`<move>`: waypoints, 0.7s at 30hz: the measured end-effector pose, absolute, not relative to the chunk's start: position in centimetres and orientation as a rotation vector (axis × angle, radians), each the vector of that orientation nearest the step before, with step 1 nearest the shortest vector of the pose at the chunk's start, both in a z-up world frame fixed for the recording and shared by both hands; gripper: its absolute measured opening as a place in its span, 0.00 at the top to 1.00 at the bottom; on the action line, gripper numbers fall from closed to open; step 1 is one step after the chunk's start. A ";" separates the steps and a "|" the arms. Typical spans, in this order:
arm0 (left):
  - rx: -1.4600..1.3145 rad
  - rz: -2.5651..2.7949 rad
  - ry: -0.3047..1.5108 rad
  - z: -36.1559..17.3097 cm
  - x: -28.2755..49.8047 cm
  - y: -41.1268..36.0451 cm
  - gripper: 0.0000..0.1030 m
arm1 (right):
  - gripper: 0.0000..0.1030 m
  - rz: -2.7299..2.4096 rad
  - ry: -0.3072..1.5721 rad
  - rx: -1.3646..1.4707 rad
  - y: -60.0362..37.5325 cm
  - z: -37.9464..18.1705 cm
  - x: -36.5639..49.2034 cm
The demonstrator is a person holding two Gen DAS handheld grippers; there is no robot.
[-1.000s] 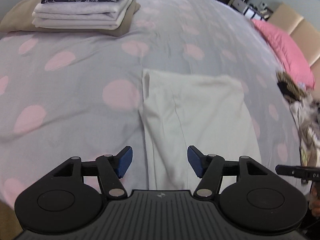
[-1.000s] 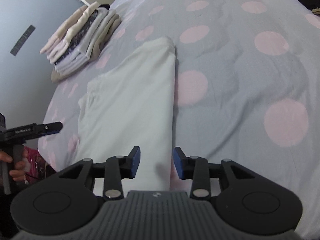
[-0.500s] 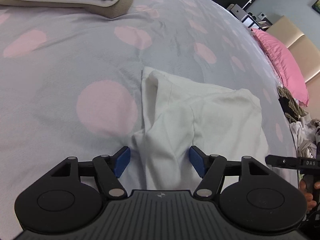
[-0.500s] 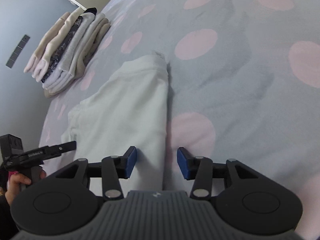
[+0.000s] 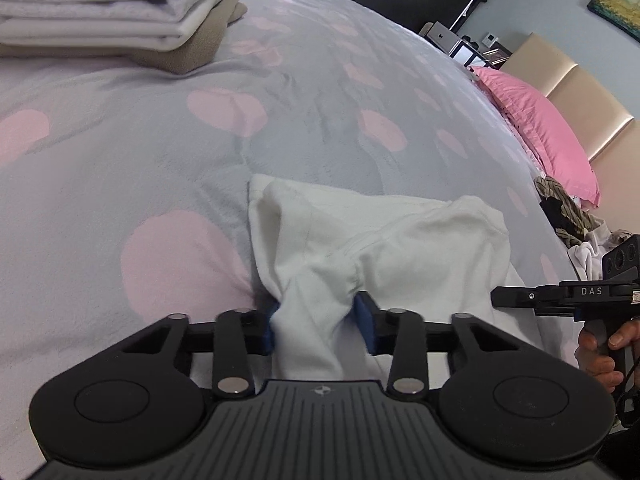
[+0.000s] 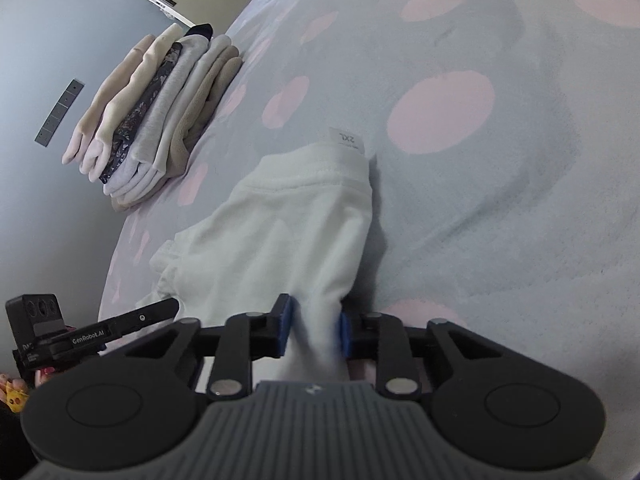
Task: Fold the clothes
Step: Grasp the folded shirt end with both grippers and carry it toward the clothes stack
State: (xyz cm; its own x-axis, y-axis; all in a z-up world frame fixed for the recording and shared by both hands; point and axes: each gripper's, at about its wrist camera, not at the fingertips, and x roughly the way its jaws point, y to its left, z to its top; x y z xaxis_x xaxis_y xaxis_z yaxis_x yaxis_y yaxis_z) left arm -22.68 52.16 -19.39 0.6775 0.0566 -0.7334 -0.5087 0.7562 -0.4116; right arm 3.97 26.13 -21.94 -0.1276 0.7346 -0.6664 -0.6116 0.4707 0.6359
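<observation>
- Left wrist view: the left tool (image 5: pixel 318 326) is clenched on the near edge of the white garment (image 5: pixel 400 240), the cloth bunched between its blue pads (image 5: pixel 366 322).
- The garment lies on the grey bedspread (image 5: pixel 120 160) with pink dots; its far edge sits folded over and its left edge runs straight away from the tool.
- Open bedspread stretches left and far of the garment up to the stack of folded clothes (image 5: pixel 112 12) at the far left.
- At the right, the right tool (image 5: pixel 560 294) is seen side-on in a hand (image 5: pixel 600 350); a pink pillow (image 5: pixel 536 128) and a loose clothes heap (image 5: pixel 568 212) lie further off.
- Right wrist view: the right tool (image 6: pixel 314 330) is clenched on the garment's (image 6: pixel 288 232) near right corner.
- A size label (image 6: pixel 347 139) sticks out at the garment's far edge.
- To the right the bedspread (image 6: pixel 500 200) is open; the folded stack (image 6: pixel 160 112) sits far left, well apart from the garment.
- The left tool (image 6: pixel 120 324) shows at the near left edge.
</observation>
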 end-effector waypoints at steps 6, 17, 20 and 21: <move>-0.582 0.363 0.756 -16.8 -23.2 51.0 0.92 | 0.86 1.175 1.171 0.109 26.0 -19.0 3.0; -0.503 0.547 0.655 -9.0 -30.1 49.8 0.93 | 0.87 1.376 1.008 -0.036 32.4 -10.1 0.1; -0.487 0.610 0.619 -7.0 -32.4 49.6 0.93 | 0.87 1.443 0.970 -0.081 36.0 -8.4 -1.1; -0.487 0.638 0.606 -6.5 -33.1 49.6 0.93 | 0.87 1.469 0.958 -0.096 37.4 -7.8 -1.6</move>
State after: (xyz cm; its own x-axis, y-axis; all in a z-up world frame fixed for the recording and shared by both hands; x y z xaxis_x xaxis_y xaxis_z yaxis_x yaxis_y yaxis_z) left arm -33.15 49.59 -6.51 0.6443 0.4006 -0.6515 -0.6714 0.7042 -0.2310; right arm -1.63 37.39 -7.76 -0.1808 0.7865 -0.5905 -0.8572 0.1683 0.4867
